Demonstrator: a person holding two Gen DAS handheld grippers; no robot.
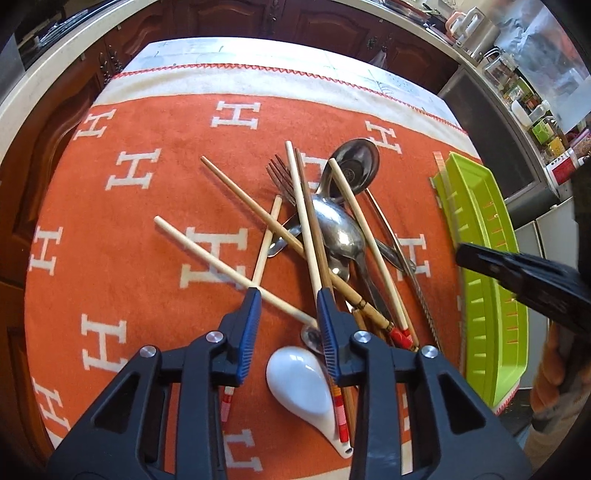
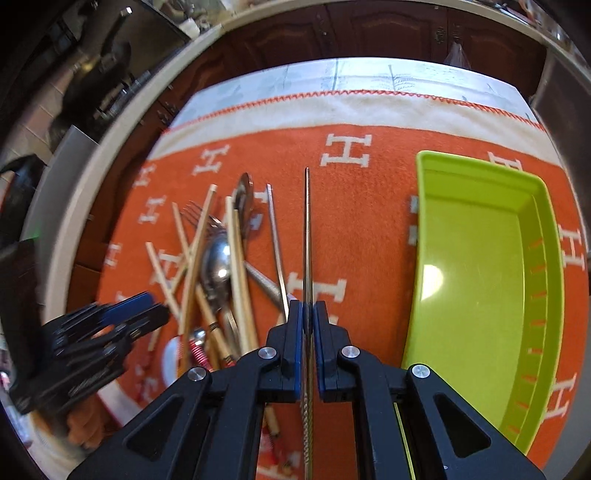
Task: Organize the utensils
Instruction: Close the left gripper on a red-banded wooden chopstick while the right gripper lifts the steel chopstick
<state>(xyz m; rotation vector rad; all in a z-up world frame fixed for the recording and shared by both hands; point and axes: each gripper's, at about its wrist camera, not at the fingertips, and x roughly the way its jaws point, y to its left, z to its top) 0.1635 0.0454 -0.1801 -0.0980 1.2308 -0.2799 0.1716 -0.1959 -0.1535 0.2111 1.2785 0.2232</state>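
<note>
Now | right gripper [image 2: 307,308]: pinching metal chopstick [image 2: 307,236] | left gripper [image 1: 286,295]: spread above utensil pile [image 1: 325,240]

A home kitchen is shown. Dark carved wooden cabinet doors [image 1: 229,18] are seen along the far side beneath a pale curved countertop [image 2: 122,122]. Jars and containers [image 1: 532,110] are crowded on the counter at the far right, and a dark frying pan [image 2: 107,62] is seen at the far left.
</note>
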